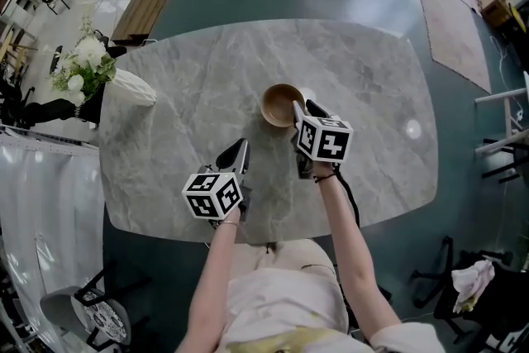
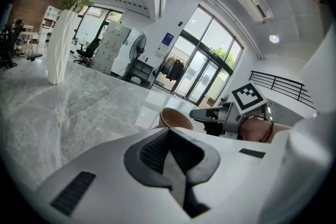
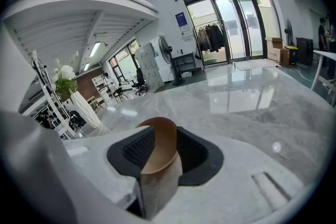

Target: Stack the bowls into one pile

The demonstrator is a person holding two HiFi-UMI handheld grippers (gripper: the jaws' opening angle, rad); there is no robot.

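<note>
A: Nearest first: what is the left gripper (image 1: 235,155) doing?
B: Hovering over the near part of the table (image 1: 140,178), jaws lying together, nothing between them. It is taking no part just now.
A: And the right gripper (image 1: 304,106)?
B: Sitting just beyond, at the right rim of the brown bowl (image 1: 279,105). Its jaws are standing wide. The bowl's wall is rising between the pads with a gap showing at each side, so I am reading it as let go, not gripped.
A: So the step in hand is looking like the release?
B: I am judging so. Doing it well is meaning keeping the jaws wide and lifting straight off the rim before drawing back toward the near edge, so no pad is dragging the wall and tipping or sliding the bowl.
A: Counting now.
B: Two grippers. One bowl is showing, resting at the table's middle; whether others are nesting under it I cannot tell. No loose bowl is lying elsewhere on the table. Far left, one white vase (image 1: 132,87) is carrying one bunch of flowers (image 1: 83,66).
</note>
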